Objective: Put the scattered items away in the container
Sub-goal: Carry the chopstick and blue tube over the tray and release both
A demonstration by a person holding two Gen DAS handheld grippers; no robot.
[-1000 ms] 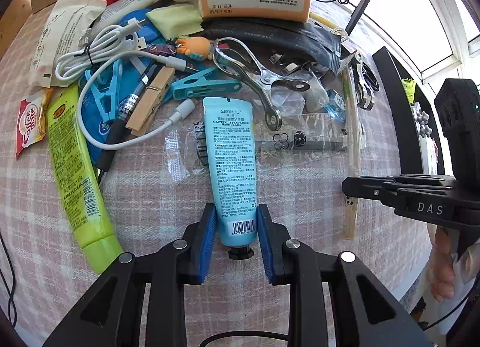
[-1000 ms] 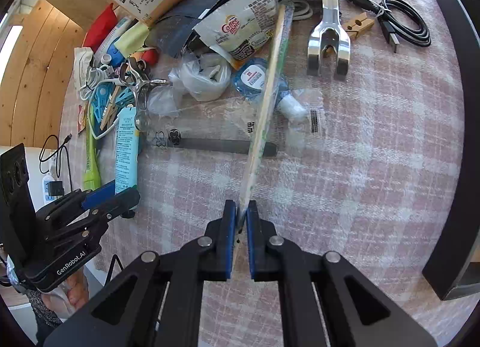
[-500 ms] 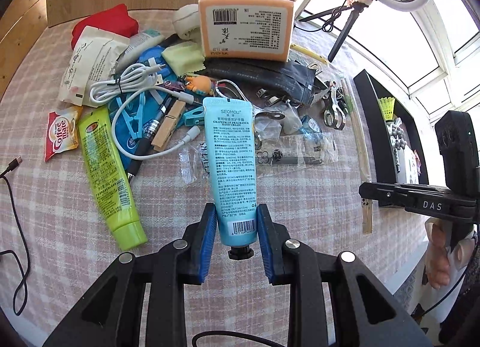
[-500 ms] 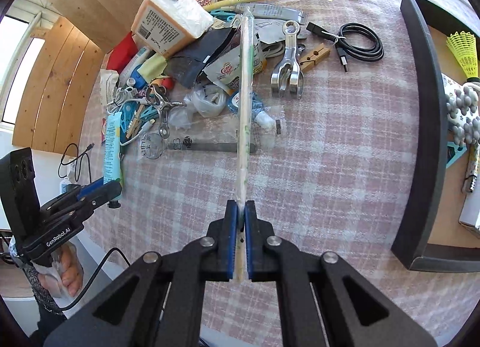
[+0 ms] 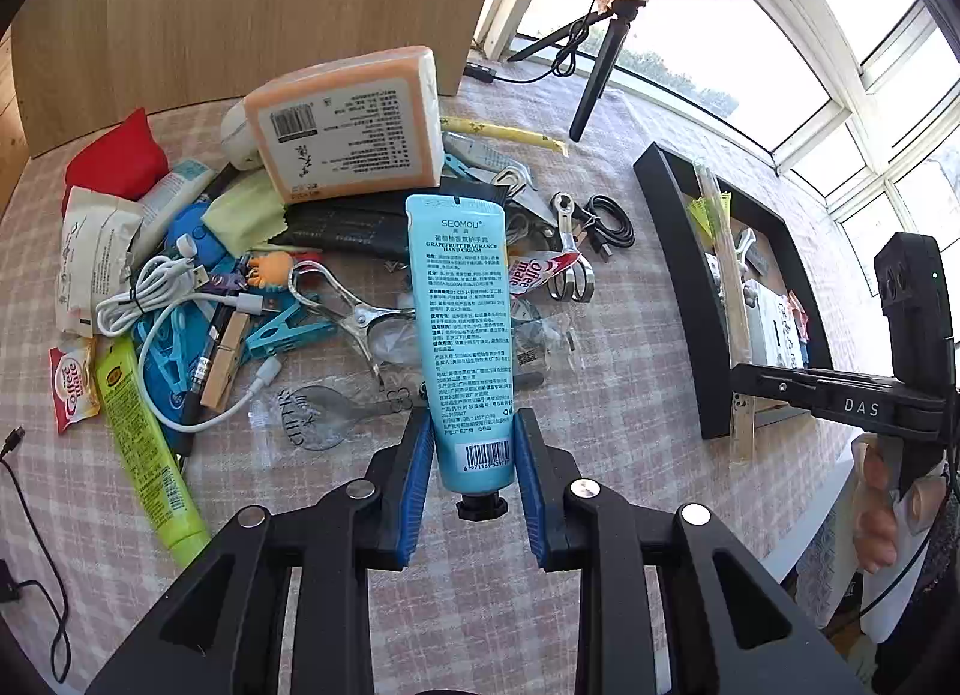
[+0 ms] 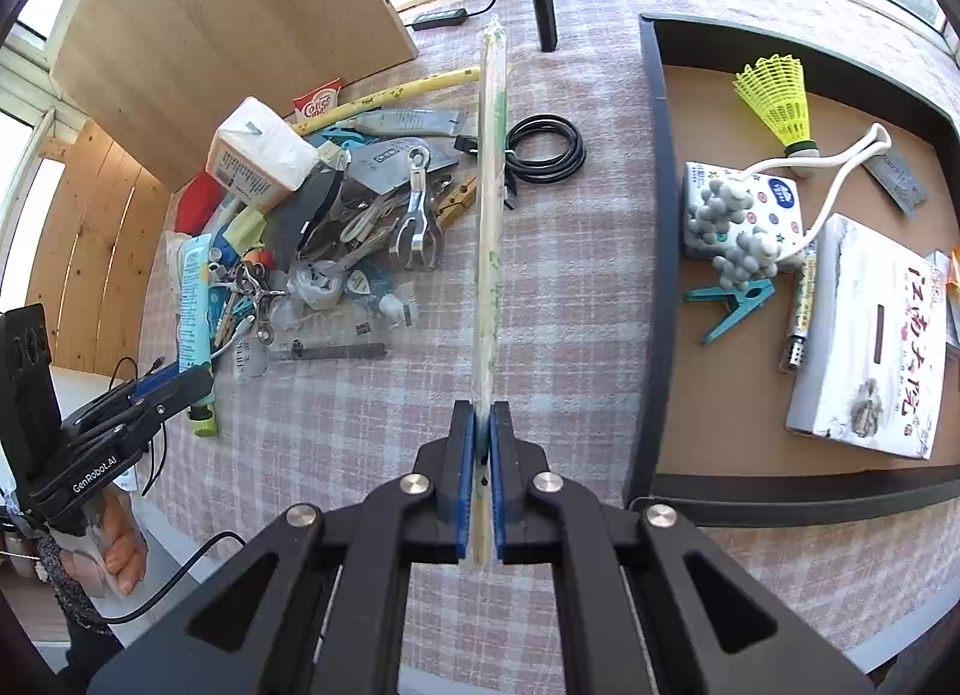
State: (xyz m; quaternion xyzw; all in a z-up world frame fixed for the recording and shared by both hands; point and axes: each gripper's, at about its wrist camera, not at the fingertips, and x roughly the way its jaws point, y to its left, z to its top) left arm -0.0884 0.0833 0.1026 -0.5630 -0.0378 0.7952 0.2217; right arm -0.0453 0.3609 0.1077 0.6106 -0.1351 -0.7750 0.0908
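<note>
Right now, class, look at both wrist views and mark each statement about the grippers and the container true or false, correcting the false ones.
1. The left gripper holds a blue hand cream tube. True.
2. The right gripper is open and holds nothing. False: it is shut on wrapped chopsticks.
3. The black container already holds a yellow shuttlecock. True.
4. The green tube lies inside the container. False: it lies on the checked tablecloth.

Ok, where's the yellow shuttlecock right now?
In the right wrist view, the yellow shuttlecock lies inside the black tray at its far end, cork end down beside a white cable, beyond the star-print tissue pack.
</note>
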